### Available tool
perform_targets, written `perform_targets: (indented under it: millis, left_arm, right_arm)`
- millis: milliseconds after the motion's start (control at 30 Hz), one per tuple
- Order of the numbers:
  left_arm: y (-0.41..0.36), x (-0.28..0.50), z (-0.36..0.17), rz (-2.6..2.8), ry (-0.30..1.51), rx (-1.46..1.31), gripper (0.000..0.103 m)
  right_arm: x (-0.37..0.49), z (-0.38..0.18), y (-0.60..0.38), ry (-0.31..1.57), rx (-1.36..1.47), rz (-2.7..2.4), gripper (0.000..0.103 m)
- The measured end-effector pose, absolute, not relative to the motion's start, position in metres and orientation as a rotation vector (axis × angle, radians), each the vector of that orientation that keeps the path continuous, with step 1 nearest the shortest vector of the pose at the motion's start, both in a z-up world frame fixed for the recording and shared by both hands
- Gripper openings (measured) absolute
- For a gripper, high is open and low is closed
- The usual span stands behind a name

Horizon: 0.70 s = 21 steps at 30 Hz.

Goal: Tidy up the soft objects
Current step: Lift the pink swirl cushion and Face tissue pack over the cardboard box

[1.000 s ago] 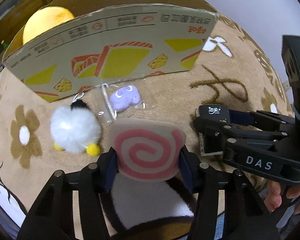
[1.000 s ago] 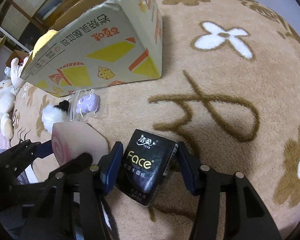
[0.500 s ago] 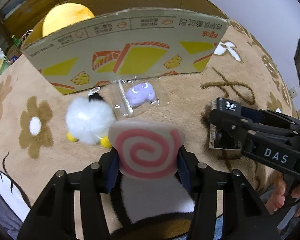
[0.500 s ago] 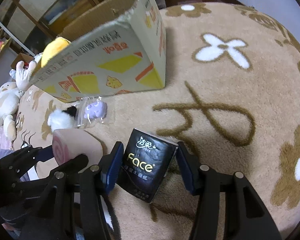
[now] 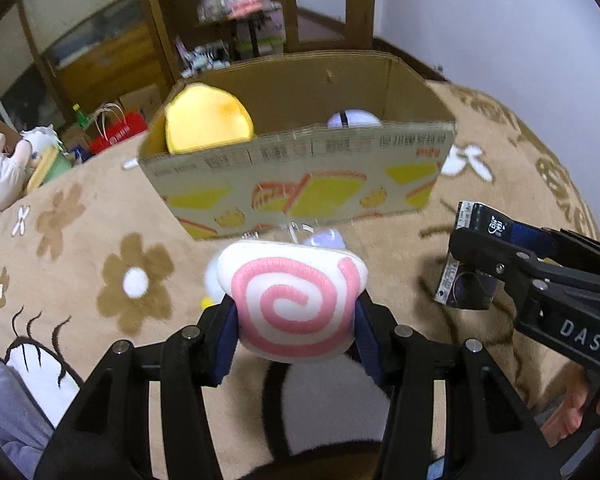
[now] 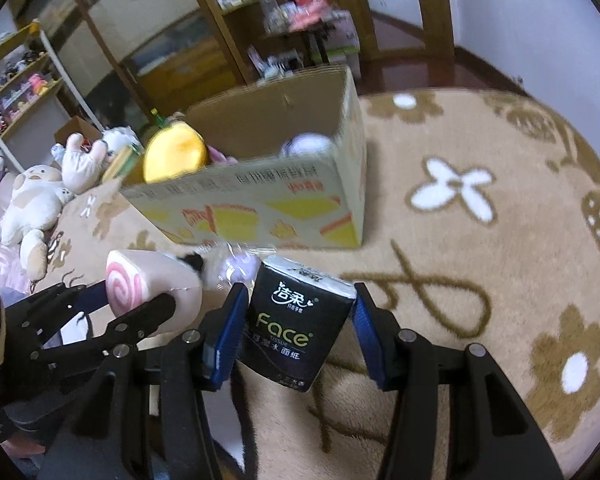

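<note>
swirl plush [image 5: 296,304] clamped in left tool [image 5: 294,336] — tissue pack [image 6: 300,320] in right tool [image 6: 300,332].

Dim, even indoor light with soft shadows. Fisheye bending curves both views, with black corners. Motion blur smears the cardboard box [image 5: 300,184] and the shelves behind it [image 6: 284,12]; nearer things look sharper.

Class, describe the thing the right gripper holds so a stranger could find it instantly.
Start at the printed cardboard box on the tan flowered rug. In front, the right gripper clamps a black tissue pack, the only black item, lettered "Face".
</note>
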<state>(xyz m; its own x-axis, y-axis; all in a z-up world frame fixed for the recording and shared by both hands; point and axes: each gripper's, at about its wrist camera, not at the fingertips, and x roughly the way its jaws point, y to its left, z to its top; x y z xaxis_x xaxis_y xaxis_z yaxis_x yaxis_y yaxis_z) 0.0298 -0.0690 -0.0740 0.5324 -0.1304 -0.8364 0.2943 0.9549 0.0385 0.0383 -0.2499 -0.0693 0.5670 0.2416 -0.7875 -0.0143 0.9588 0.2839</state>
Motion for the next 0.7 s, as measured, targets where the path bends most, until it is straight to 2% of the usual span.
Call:
perform_targets:
  millis: [300, 700]
  left_arm:
    - [-0.065, 0.02, -0.04, -0.262, 0.831, 0.171, 0.049]
    - [-0.059, 0.018, -0.001, -0.232, 0.701, 0.203, 0.049]
  right_arm:
    - [0.032, -0.024, -0.24, 0.777, 0.234, 0.191, 0.055]
    - [0.039, 0.011, -0.234, 0.683, 0.184, 0.213, 0.055]
